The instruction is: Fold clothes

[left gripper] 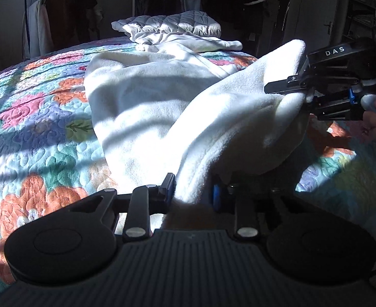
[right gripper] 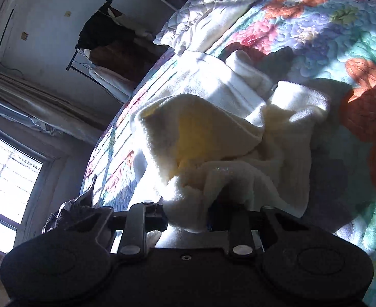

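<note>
Sunlit bedroom, a floral quilted bed [left gripper: 34, 117] carrying a cream fleece garment [left gripper: 147, 107] at its middle. Left gripper [left gripper: 193, 192] and right gripper [left gripper: 300, 94] each pinch a near edge, lifting it off the bed — fingers closed on cloth. Soft, light, floppy; likely best held at corners. Beyond it — folded white laundry [left gripper: 170, 26].

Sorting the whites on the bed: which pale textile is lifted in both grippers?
The plain cream fleece garment, pinched by the left gripper and right gripper. The quilted white piece lies untouched at the far edge.
</note>
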{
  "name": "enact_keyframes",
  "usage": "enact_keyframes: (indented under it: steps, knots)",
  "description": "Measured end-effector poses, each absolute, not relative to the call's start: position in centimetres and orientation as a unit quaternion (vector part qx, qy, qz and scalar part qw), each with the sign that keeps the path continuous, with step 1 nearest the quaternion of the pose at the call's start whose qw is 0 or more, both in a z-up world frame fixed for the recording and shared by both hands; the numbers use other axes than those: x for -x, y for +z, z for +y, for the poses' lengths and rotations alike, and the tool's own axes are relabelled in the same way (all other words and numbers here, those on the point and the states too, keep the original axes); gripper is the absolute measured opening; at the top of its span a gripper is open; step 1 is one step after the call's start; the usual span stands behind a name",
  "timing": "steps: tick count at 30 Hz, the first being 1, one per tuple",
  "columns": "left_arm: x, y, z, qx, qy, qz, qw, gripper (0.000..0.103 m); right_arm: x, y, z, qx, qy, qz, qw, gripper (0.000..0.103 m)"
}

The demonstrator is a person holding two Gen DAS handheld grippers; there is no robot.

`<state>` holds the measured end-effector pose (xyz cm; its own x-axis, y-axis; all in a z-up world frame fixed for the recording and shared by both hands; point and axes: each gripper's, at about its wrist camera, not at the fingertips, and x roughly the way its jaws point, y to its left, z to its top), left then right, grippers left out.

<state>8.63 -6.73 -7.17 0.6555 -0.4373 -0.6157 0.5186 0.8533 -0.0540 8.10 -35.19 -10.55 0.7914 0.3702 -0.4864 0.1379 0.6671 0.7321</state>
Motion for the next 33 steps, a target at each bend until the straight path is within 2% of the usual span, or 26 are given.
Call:
enact_keyframes:
  steps: [5,8,15,16,17,18,19,20,23,28,29,30,31,32,33]
  knots:
    - [-12.6,-1.2,-8.8,-0.076,-0.253,0.284,0.922,0.023,-10.3,-6.6,-34.9,-0.340,0.074,0.266,0.899,0.028]
    - [-16.8,-0.1,-9.0,-0.066,-0.254,0.303,0.916,0.023,-14.0,-4.6,-35.6,-0.346,0.073,0.264,0.897,0.027]
    - [-28.2,1.4,-6.3,-0.030,-0.240,0.355,0.903,0.025,-25.0,-1.9,-32.2,-0.248,0.065,0.282,0.925,0.026]
    - [-29.1,1.1,-5.9,-0.030,-0.240,0.356,0.902,0.030,-26.3,-1.8,-31.8,-0.240,0.067,0.280,0.927,0.026]
    - [-29.7,0.7,-5.5,-0.025,-0.246,0.357,0.901,0.042,-27.3,-2.0,-31.5,-0.236,0.068,0.279,0.928,0.026]
    - [-30.1,0.1,-4.7,-0.003,-0.261,0.355,0.898,0.049,-28.3,-2.2,-31.2,-0.233,0.068,0.283,0.928,0.026]
    - [-30.2,-0.5,-3.7,0.031,-0.274,0.355,0.893,0.069,-29.0,-2.6,-31.0,-0.229,0.069,0.289,0.927,0.026]
    - [-30.1,-1.2,-2.9,0.063,-0.282,0.356,0.889,0.079,-29.5,-3.0,-30.8,-0.225,0.070,0.295,0.926,0.026]
    - [-29.1,-3.3,-1.6,0.085,-0.298,0.354,0.882,0.084,-29.9,-3.9,-30.7,-0.215,0.079,0.304,0.925,0.026]
    - [-29.1,-6.8,-3.1,0.007,-0.271,0.349,0.897,0.093,-29.8,-4.0,-32.0,-0.226,0.072,0.304,0.922,0.026]
    - [-29.7,-7.2,-3.8,-0.009,-0.258,0.345,0.902,0.090,-30.1,-3.8,-32.3,-0.227,0.070,0.302,0.923,0.026]
    - [-30.3,-7.4,-4.6,-0.025,-0.241,0.340,0.909,0.081,-30.4,-3.5,-32.5,-0.226,0.068,0.298,0.925,0.026]
    - [-30.9,-7.1,-5.1,-0.021,-0.240,0.337,0.910,0.045,-30.8,-3.2,-32.7,-0.225,0.065,0.294,0.927,0.026]
    - [-31.5,-6.5,-5.3,-0.007,-0.246,0.335,0.910,0.026,-31.2,-2.9,-32.9,-0.224,0.063,0.290,0.928,0.026]
    - [-32.0,-5.8,-5.5,0.002,-0.244,0.327,0.913,0.023,-31.6,-2.7,-33.1,-0.223,0.060,0.286,0.930,0.026]
